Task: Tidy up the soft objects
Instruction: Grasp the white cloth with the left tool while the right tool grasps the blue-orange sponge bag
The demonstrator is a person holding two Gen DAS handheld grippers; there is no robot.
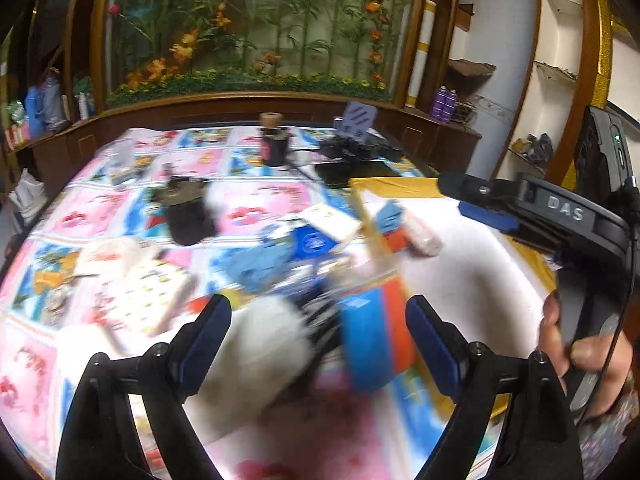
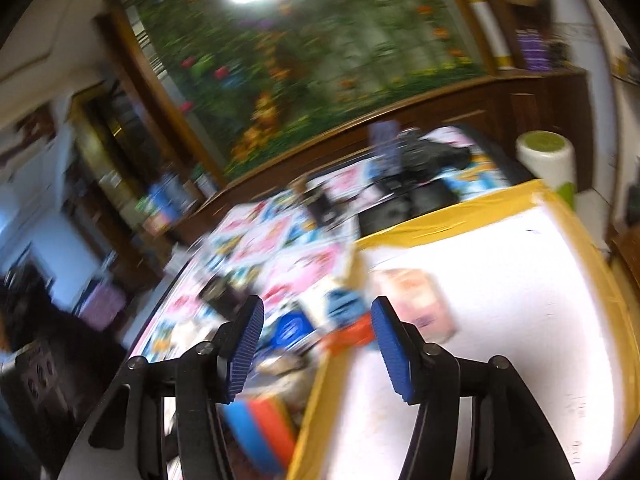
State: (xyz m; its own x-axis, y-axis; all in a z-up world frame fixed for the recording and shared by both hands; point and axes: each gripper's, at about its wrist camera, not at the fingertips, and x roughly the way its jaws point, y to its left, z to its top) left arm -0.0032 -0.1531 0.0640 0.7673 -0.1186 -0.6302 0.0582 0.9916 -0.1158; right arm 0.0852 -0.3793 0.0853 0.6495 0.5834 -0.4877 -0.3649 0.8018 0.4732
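Observation:
My left gripper (image 1: 319, 322) is open above a blurred heap of soft things: a white fluffy piece (image 1: 262, 342) and a blue and orange ball-like object (image 1: 376, 340) between the fingers, not held. A blue plush toy (image 1: 256, 260) lies beyond. A pink item (image 1: 420, 232) lies in the white tray with yellow rim (image 1: 472, 280). My right gripper (image 2: 318, 320) is open and empty above the tray's yellow rim (image 2: 320, 392); it shows in the left wrist view (image 1: 480, 200). The pink item (image 2: 416, 296) and the blue and orange object (image 2: 264, 428) appear blurred.
A colourful patterned cloth (image 1: 120, 208) covers the table, with dark jars (image 1: 188, 212), a patterned pouch (image 1: 160, 288), a blue tin (image 1: 312, 242) and black devices (image 1: 352, 152) at the back. A white roll (image 2: 548, 160) stands past the tray. A wooden cabinet with flowers is behind.

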